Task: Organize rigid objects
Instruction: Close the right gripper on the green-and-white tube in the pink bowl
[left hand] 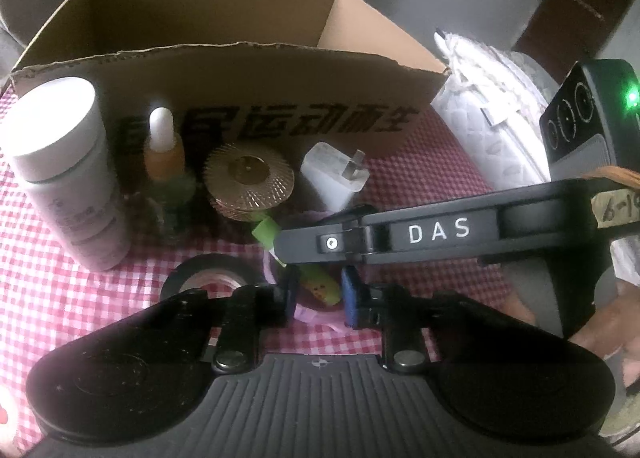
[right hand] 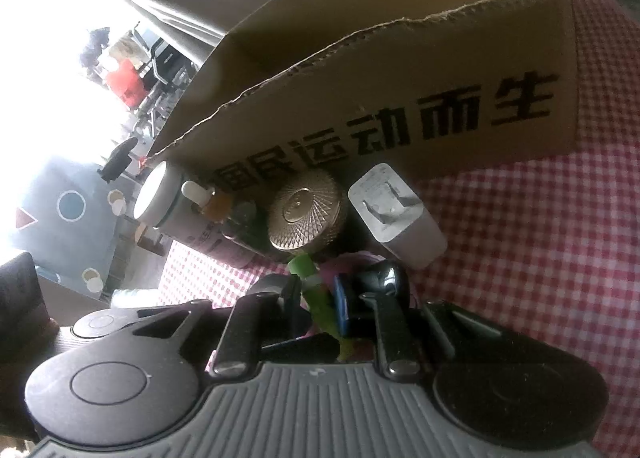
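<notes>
A green-capped, yellow-green tube lies over a pink ring-shaped thing on the red checked cloth. My left gripper is shut on the tube's yellow end, one pad on each side. My right gripper reaches in from the right, and its black finger marked DAS ends at the green cap. In the right wrist view the right gripper is shut on the same tube just below its green cap. The tube's lower part is hidden behind the fingers.
An open cardboard box with black print stands just behind. In front of it, from the left, stand a white bottle, an orange dropper bottle, a gold ribbed lid and a white plug adapter. A black tape roll lies left of the tube. White fabric is heaped on the right.
</notes>
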`<action>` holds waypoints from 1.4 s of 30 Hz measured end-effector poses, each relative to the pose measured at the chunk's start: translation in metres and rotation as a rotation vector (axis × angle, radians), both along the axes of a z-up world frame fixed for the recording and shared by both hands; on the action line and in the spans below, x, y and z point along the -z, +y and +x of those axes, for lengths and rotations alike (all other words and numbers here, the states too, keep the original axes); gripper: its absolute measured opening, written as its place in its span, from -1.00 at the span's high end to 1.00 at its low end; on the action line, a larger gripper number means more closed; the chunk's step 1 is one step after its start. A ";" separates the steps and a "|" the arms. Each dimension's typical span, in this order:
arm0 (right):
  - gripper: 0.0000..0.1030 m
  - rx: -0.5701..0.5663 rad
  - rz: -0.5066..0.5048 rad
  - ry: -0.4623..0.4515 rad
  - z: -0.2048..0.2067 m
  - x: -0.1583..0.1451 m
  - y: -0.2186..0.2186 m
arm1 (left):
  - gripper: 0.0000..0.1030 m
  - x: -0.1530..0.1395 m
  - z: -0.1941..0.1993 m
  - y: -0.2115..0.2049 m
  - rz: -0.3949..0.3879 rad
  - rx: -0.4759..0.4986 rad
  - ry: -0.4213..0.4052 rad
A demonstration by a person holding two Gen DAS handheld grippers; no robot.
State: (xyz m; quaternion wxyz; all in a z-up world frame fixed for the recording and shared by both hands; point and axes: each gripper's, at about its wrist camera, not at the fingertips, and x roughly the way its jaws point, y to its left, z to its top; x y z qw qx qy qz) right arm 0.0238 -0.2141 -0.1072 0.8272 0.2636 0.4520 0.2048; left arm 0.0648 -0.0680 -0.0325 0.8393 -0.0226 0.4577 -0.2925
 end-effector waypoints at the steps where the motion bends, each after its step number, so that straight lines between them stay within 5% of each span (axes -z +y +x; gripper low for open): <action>1: 0.62 0.004 0.005 0.003 -0.001 0.001 -0.001 | 0.63 0.000 -0.002 0.002 -0.001 -0.003 -0.001; 7: 0.70 -0.006 0.074 0.001 -0.009 -0.002 -0.003 | 0.73 -0.007 -0.014 0.005 -0.016 0.023 -0.024; 32: 0.45 -0.085 -0.127 -0.065 0.011 -0.021 0.025 | 0.54 -0.005 -0.017 0.029 0.069 -0.032 -0.116; 42: 0.44 -0.105 -0.118 -0.059 0.011 -0.019 0.020 | 0.47 -0.001 -0.007 0.025 0.008 -0.006 -0.094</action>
